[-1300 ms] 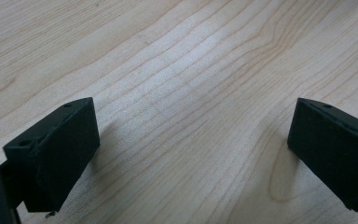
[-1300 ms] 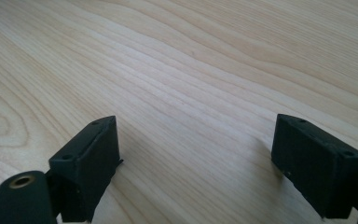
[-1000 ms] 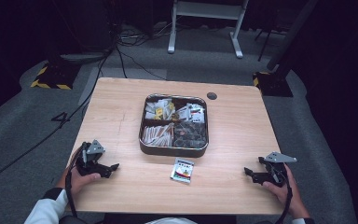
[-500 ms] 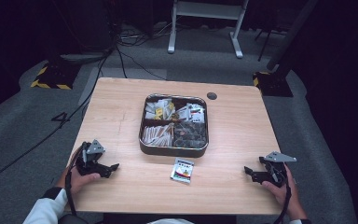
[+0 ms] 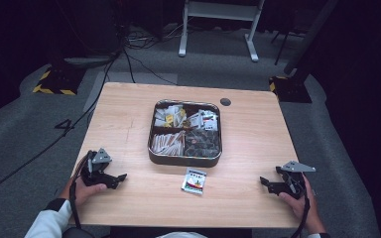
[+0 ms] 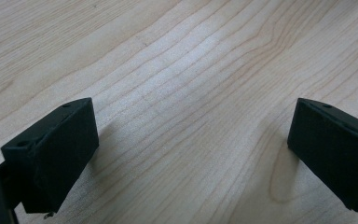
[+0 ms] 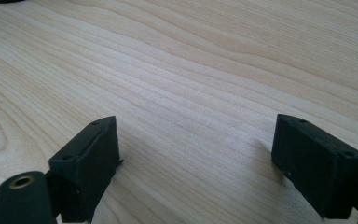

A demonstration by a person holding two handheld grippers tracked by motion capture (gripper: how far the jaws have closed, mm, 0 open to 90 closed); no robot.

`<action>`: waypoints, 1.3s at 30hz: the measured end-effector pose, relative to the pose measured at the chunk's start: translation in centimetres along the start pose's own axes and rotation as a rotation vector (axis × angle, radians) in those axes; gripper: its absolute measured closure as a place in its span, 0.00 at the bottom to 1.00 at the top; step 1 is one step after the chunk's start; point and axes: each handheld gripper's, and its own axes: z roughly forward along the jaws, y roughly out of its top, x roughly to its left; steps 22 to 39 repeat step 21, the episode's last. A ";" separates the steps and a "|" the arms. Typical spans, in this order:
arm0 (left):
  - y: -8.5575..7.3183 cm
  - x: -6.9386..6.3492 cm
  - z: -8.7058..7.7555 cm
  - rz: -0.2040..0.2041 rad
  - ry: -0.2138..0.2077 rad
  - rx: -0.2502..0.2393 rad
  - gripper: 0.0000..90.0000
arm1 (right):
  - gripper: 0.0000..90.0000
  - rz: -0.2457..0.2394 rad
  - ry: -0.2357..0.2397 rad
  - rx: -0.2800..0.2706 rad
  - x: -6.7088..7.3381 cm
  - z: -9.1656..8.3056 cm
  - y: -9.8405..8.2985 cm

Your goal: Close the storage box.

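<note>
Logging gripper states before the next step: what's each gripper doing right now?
Left gripper: open, holding nothing, jaws wide apart over bare table.
Right gripper: open, holding nothing, over bare table too.

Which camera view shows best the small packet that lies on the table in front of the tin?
The high view: the small packet lies flat on the table, just in front of the tin, between both grippers. The left and right gripper views look at bare wood between their open jaws, with no packet there.

No print can be read; the sachet (image 5: pixel 194 180) on the table (image 5: pixel 129 119) is too small.
</note>
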 end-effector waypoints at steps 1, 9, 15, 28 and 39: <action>0.0 0.0 0.0 -0.004 -0.001 0.000 0.02 | 0.17 0.000 0.000 0.000 0.0 0.0 0.0; 0.0 0.0 0.0 0.000 -0.001 -0.002 0.02 | 0.17 0.000 0.001 0.000 0.0 0.0 0.0; 0.0 0.0 0.1 0.000 0.002 -0.004 0.02 | 0.17 0.001 0.002 0.000 -0.1 0.0 0.0; 0.0 0.0 0.1 0.000 0.002 -0.004 0.02 | 0.17 0.002 0.005 0.000 -0.1 0.0 0.0; 0.0 0.0 0.1 0.000 0.002 -0.004 0.02 | 0.17 0.002 0.005 0.000 -0.1 0.0 0.0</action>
